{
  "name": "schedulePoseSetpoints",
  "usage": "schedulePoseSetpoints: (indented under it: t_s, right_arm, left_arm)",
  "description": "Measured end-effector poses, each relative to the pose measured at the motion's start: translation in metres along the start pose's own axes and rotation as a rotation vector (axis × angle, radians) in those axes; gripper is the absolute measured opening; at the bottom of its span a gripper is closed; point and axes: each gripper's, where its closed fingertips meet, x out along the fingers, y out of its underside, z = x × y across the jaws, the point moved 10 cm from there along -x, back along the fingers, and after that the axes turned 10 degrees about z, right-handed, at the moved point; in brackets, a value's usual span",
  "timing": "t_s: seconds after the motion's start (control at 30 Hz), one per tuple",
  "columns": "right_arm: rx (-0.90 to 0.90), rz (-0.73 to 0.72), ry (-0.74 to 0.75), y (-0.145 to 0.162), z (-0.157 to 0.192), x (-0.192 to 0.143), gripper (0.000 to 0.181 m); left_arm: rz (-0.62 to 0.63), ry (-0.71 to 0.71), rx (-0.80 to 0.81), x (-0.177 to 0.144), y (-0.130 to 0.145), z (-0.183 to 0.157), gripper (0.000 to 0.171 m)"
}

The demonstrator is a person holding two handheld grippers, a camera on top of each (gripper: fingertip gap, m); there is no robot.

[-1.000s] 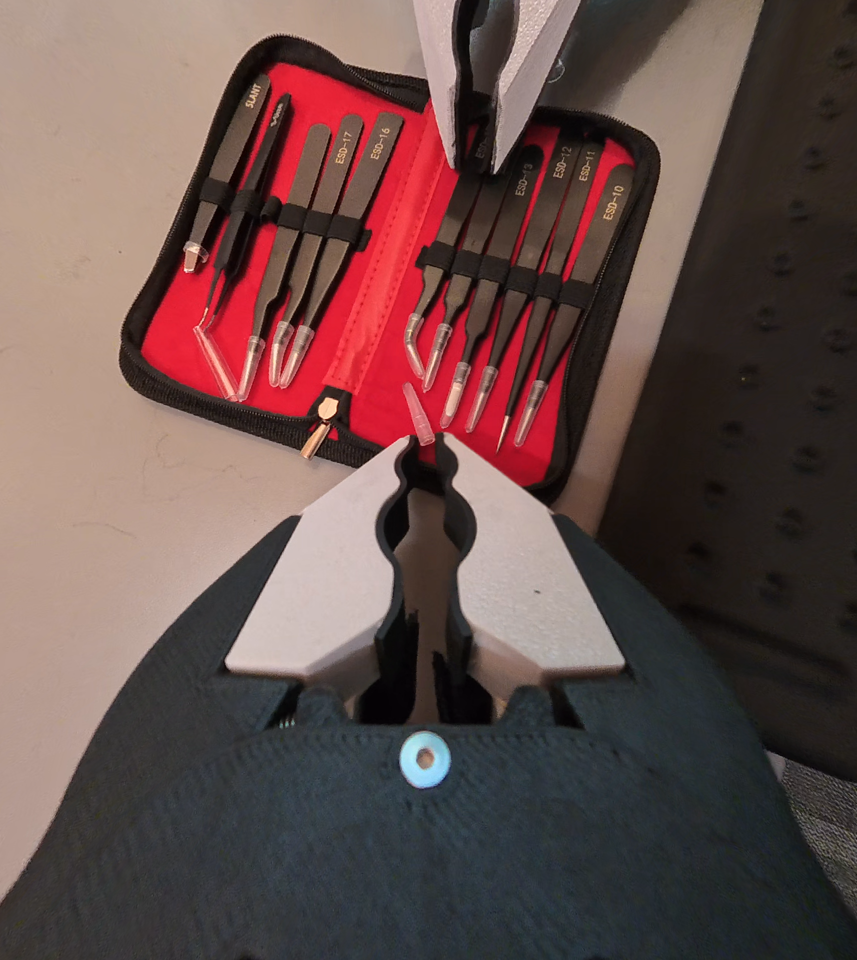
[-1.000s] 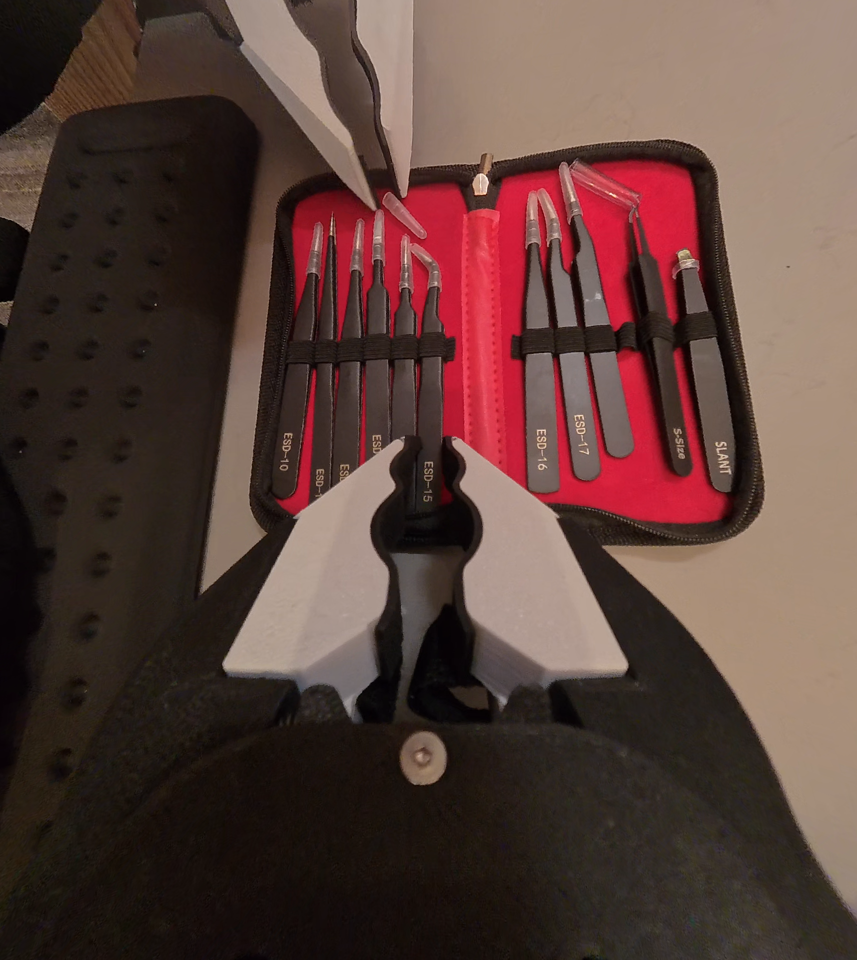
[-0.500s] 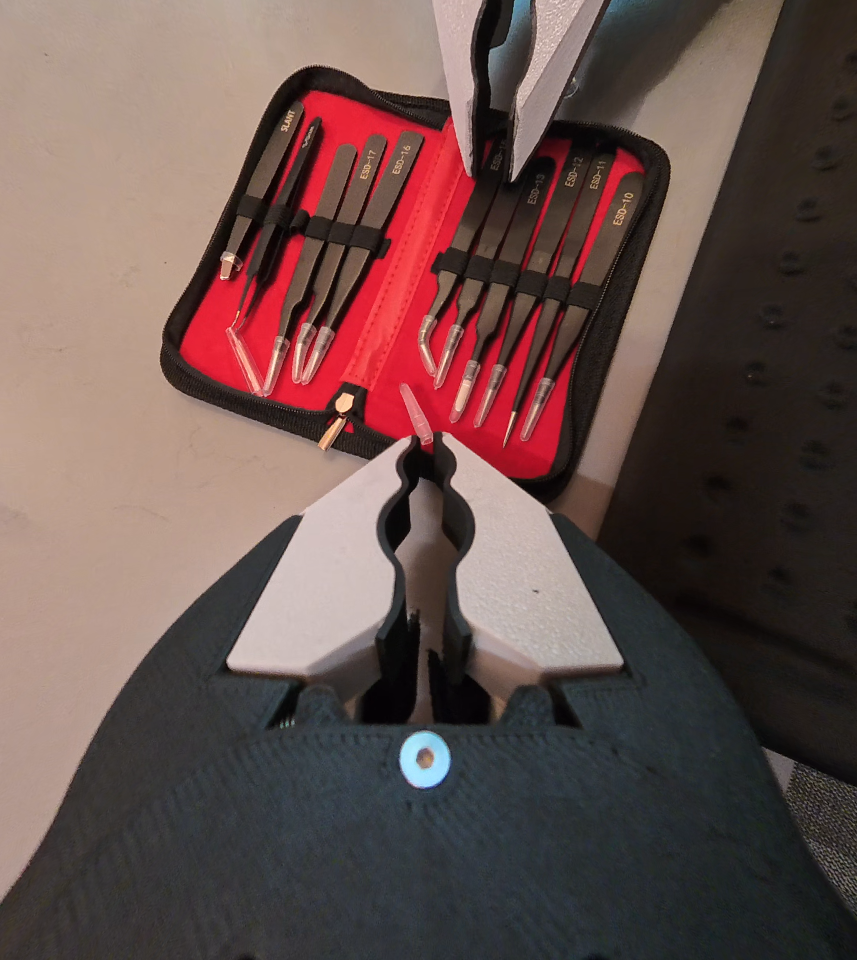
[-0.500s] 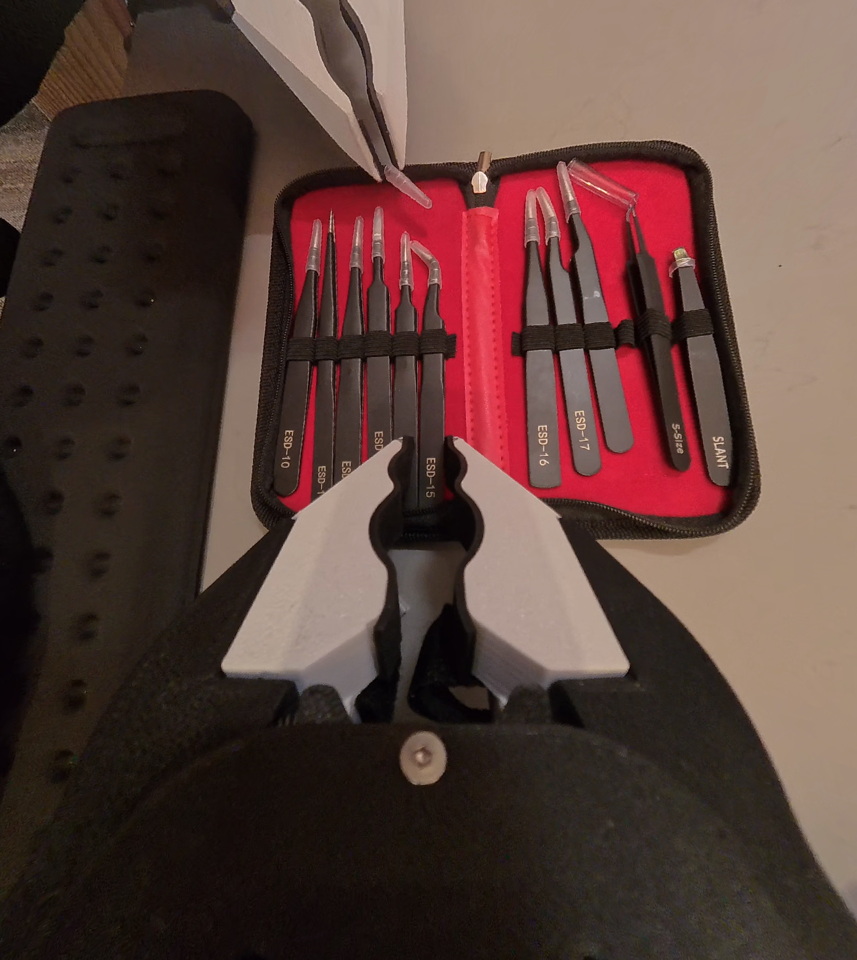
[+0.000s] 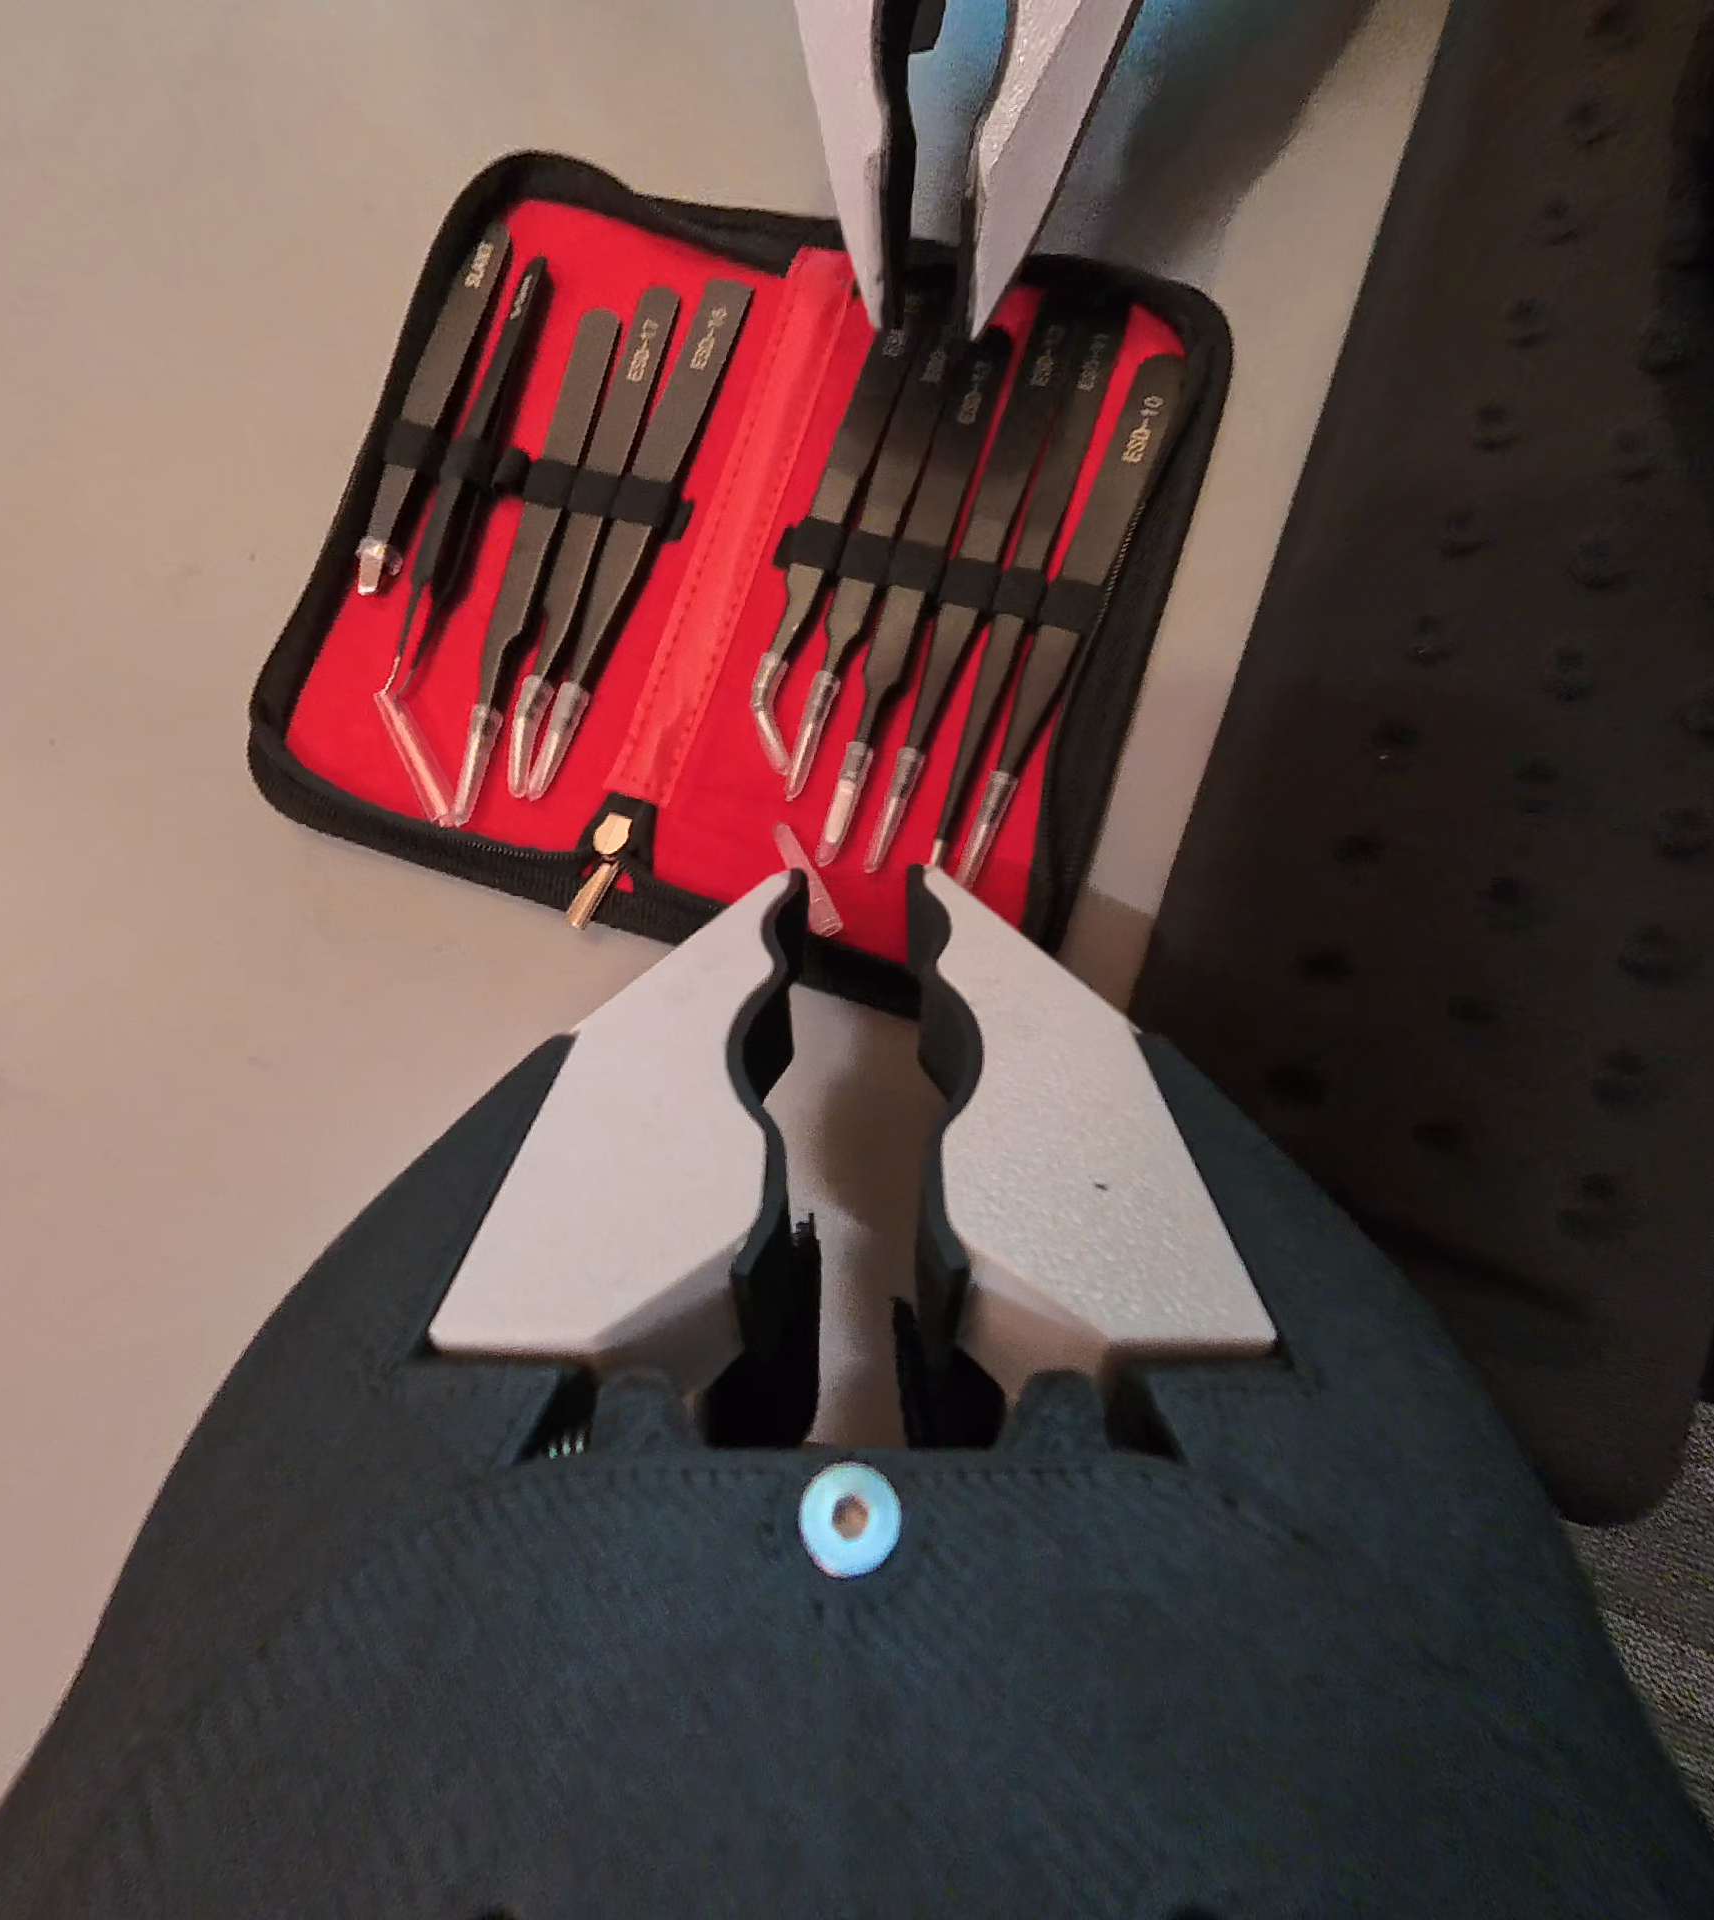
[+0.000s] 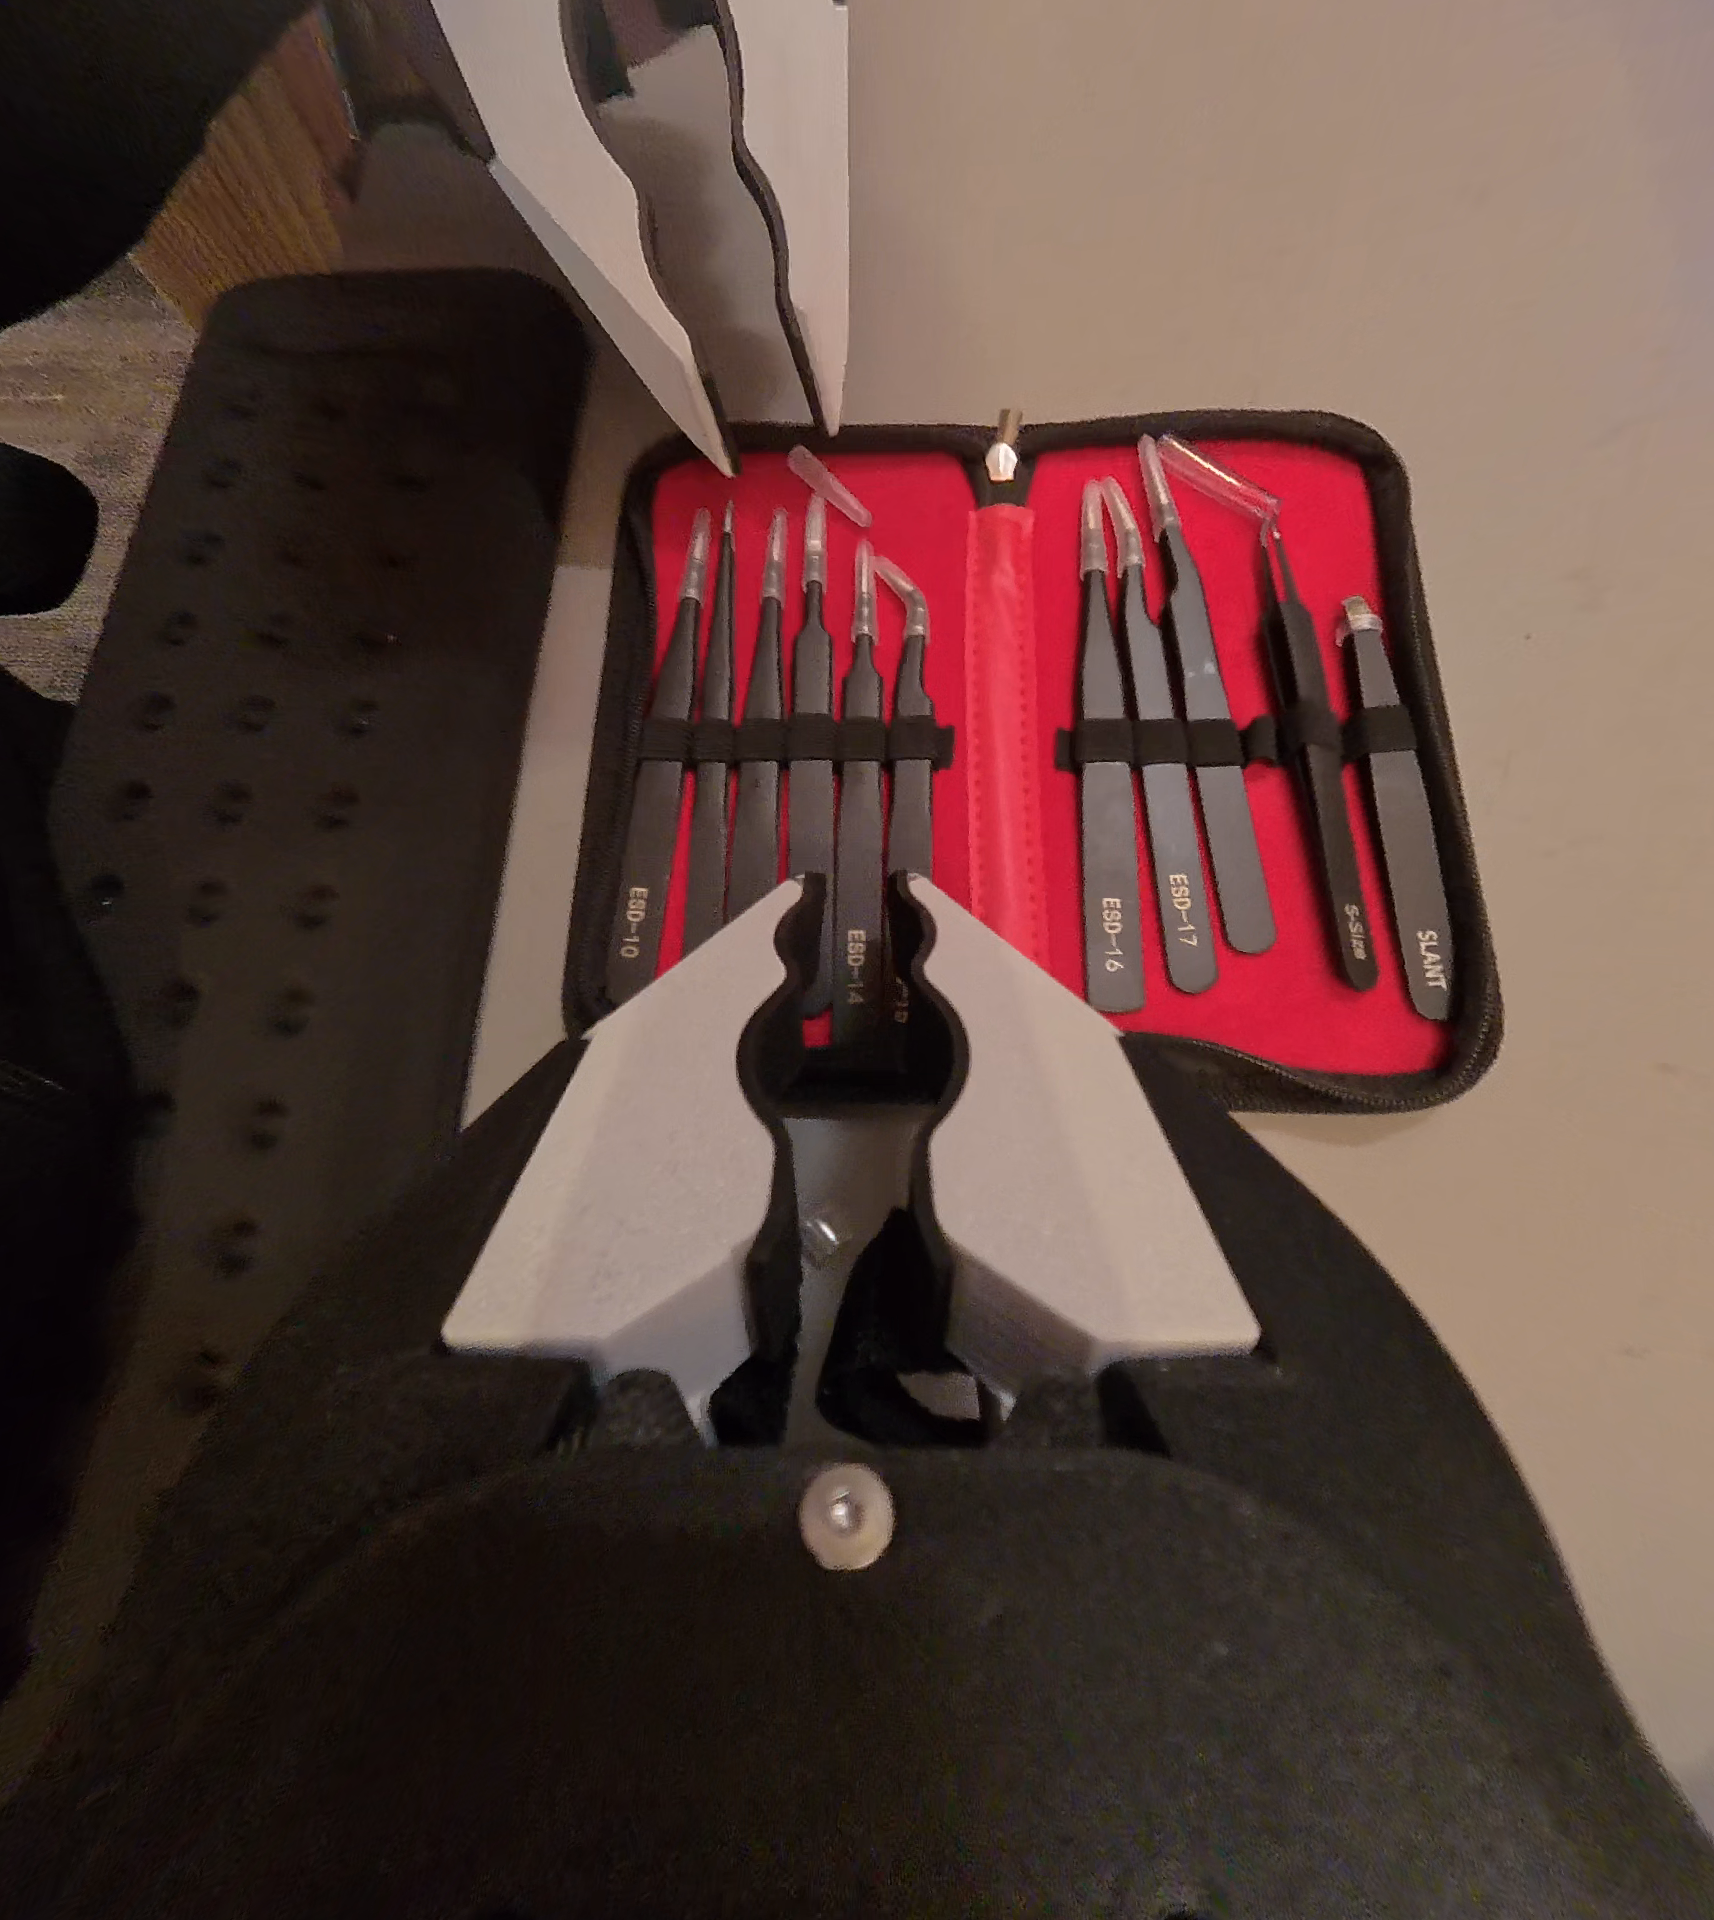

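Both pairs of fingers have spread since a moment ago. The left gripper (image 5: 851, 883) is now released and empty. The clear cap (image 6: 829, 486) it was pinching lies loose on the red lining at the far edge of the case (image 6: 1455, 1060), just beside its tips. The right gripper (image 6: 848, 883) is parted astride the near end of one tweezer (image 6: 858, 790), not clamping it. In the right wrist view, the surface (image 6: 1352, 260) is open to the right. To the left, the case nears the surface edge beside a black pad (image 6: 313, 727).

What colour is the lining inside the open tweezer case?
Red lining, with black elastic bands across the tweezers; the right wrist view shows it best.
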Motion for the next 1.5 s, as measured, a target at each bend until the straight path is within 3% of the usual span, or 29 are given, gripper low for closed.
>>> schedulePoseSetpoints:
  t_s: [0.23,0.83,1.13,1.5]
  right_arm:
    - [-0.011,0.041,-0.025,0.005,0.01,0.008,0.008]
    - [0.006,0.064,-0.011,0.009,0.019,0.007,0.014]
    - [0.012,0.06,-0.005,0.018,0.024,-0.001,0.011]
    - [0.01,0.029,-0.05,0.018,0.033,0.004,0.008]
  left_arm:
    - [0.024,0.031,0.02,0.012,-0.002,0.0,0.001]
    - [-0.02,0.042,0.015,0.016,-0.003,-0.004,0.001]
    - [-0.029,0.113,-0.013,-0.003,0.007,-0.008,0.004]
    - [-0.022,0.118,0.0,0.011,0.002,-0.018,0.001]
